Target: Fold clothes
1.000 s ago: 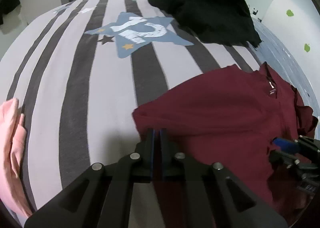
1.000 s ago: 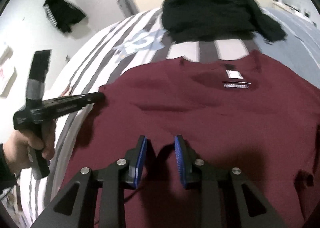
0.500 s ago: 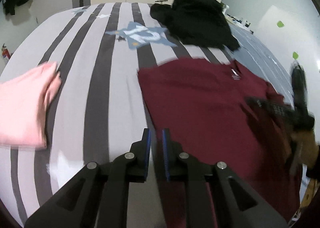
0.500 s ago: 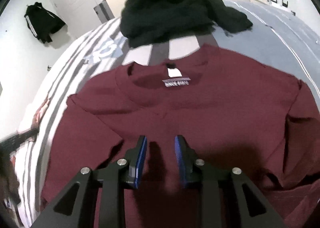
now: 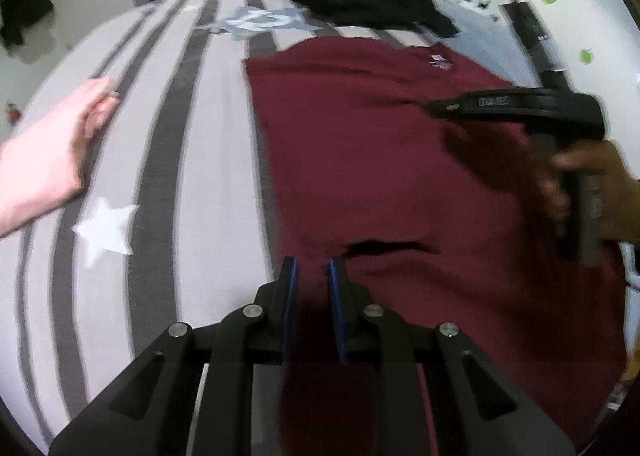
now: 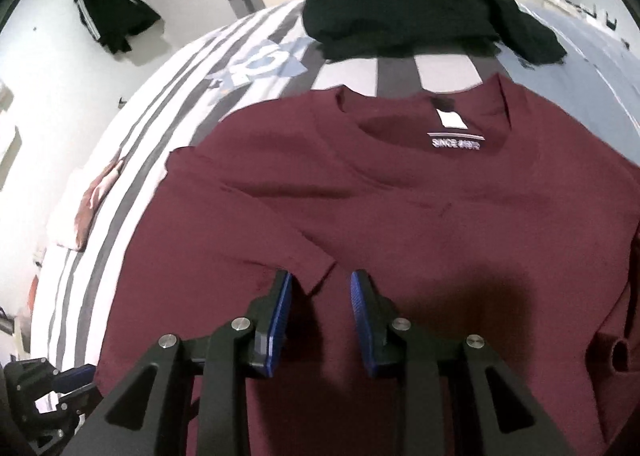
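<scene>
The maroon cotton T-shirt (image 6: 400, 216) lies flat, neck label up, on the grey-and-white striped bed (image 5: 168, 160), its left side and sleeve now folded in over the body. A second ago my left claw (image 5: 311, 276) was pressed together on that edge; now it is spread, empty, and pulled back toward the hem, so I judge the first side fold done and the opposite side next. My right claw (image 6: 320, 288) is spread too, pinching nothing, hovering low above the folded sleeve's corner, pointing toward the collar. In the left view the hand gripping its handle reaches across the shirt's far side. A heap of black clothing (image 6: 420, 4) sits beyond the collar; a folded pink garment (image 5: 48, 160) lies well apart.
</scene>
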Tool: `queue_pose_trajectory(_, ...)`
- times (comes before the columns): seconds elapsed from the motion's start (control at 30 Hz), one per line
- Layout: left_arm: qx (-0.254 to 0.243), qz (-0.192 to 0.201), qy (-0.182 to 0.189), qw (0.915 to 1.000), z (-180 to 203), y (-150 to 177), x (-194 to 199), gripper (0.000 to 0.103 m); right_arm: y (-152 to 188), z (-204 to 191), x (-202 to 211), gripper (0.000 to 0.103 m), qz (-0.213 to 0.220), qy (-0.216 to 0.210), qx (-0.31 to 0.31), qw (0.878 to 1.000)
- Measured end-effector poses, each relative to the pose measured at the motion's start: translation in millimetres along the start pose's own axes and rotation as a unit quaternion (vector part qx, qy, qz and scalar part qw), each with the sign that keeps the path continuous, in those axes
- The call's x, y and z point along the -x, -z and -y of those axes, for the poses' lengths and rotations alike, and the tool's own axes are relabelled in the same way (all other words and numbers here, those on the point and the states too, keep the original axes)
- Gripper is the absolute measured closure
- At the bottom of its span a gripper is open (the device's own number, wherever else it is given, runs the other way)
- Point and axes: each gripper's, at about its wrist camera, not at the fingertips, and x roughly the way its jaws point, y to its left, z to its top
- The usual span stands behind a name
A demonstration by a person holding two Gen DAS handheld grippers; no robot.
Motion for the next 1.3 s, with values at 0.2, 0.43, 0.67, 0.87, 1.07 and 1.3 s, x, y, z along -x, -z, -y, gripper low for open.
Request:
queue_pose_trajectory(0.2,0.094,-0.010,-0.021,0.9953,-37,5,-6,0.086,2,27,15,0.075,0.011,0.027,-0.015,0.999)
queue_pose_trajectory(0.43,0.028,-0.004,0.014,0.9995,0,-4,19,0.074,3,57,30,0.075,0.016,0.036,-0.032,0.999)
queue_pose_trajectory(0.67,0.116,0.047,0.020,0.9920,-26,-41,26,0.070,2,67,54,0.075,0.037,0.049,-0.020,0.998)
queue_pose_trajectory(0.87,0.086,0.033,0.023,0.9955,-22,-83,-23,0.070,13,106,96,0.075,0.058,0.082,-0.022,0.995)
queue_pose_trajectory(1.07,0.098,-0.003,-0.038,0.9944,-43,-77,-58,0.067,37,157,118,0.074,0.048,0.118,-0.052,0.990)
queue_pose_trajectory(1.3,0.121,0.029,-0.034,0.9916,-31,-76,-10,0.067,62,189,148,0.074,0.059,0.122,-0.069,0.988)
